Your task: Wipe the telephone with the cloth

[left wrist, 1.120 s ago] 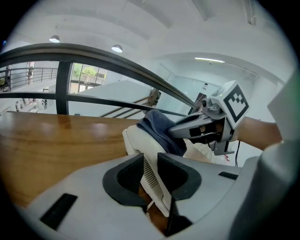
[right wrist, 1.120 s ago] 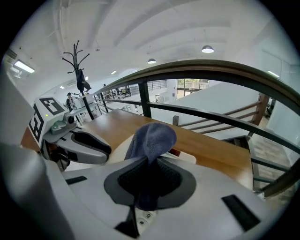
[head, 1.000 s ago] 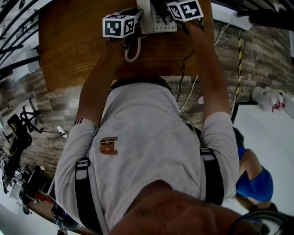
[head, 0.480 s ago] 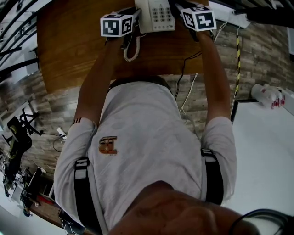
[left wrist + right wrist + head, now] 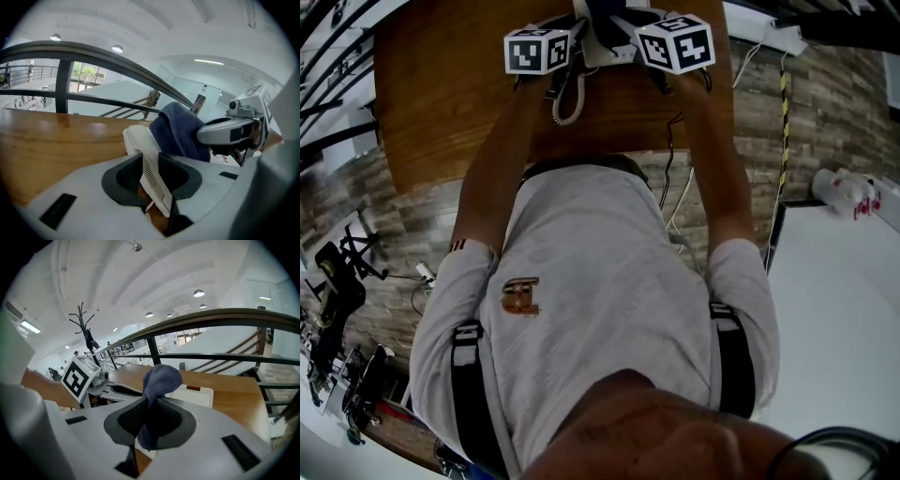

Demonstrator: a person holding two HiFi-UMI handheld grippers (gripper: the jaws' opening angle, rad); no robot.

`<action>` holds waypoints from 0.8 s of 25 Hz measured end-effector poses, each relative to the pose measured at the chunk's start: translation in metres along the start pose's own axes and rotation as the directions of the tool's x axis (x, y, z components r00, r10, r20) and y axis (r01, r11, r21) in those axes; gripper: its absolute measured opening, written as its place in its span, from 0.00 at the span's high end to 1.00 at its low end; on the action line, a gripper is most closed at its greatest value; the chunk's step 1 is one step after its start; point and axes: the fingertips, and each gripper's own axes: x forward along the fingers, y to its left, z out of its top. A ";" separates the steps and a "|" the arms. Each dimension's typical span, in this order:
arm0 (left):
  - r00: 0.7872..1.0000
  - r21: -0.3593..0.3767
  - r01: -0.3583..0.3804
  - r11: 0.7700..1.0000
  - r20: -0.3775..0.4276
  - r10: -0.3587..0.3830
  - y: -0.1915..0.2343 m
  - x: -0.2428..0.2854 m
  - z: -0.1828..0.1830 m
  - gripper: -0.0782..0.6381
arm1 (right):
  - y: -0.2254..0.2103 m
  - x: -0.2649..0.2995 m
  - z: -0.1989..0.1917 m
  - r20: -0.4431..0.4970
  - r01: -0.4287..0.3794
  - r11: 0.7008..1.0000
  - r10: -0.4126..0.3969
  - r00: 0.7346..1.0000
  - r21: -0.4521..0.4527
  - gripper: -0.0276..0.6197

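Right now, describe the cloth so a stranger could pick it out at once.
Find the wooden table, then the white telephone on it. Right by it, the right claw pinches the cloth: a bunched dark blue rag, the only soft, dark thing beside the white plastic.

Bright, even indoor light: ceiling lights (image 5: 198, 293) plus windows (image 5: 86, 72). Soft glare along table (image 5: 42, 125) far edge. Fisheye, black corners. Left gripper (image 5: 151, 176), right gripper (image 5: 150, 420) foreground soft.
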 end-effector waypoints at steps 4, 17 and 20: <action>1.000 -0.002 0.003 1.000 0.002 -0.003 -0.001 -0.001 -0.002 0.74 | 0.009 0.015 -0.013 -0.039 -0.021 0.999 0.023 0.999 0.038 0.86; 1.000 0.002 -0.021 1.000 0.009 0.021 -0.001 -0.002 0.001 0.74 | -0.062 0.010 -0.050 -0.134 0.193 0.980 -0.185 0.974 0.049 0.86; 1.000 0.008 -0.027 1.000 0.011 0.027 -0.001 -0.002 0.002 0.74 | -0.080 -0.001 -0.057 -0.143 0.236 0.971 -0.227 0.963 0.048 0.86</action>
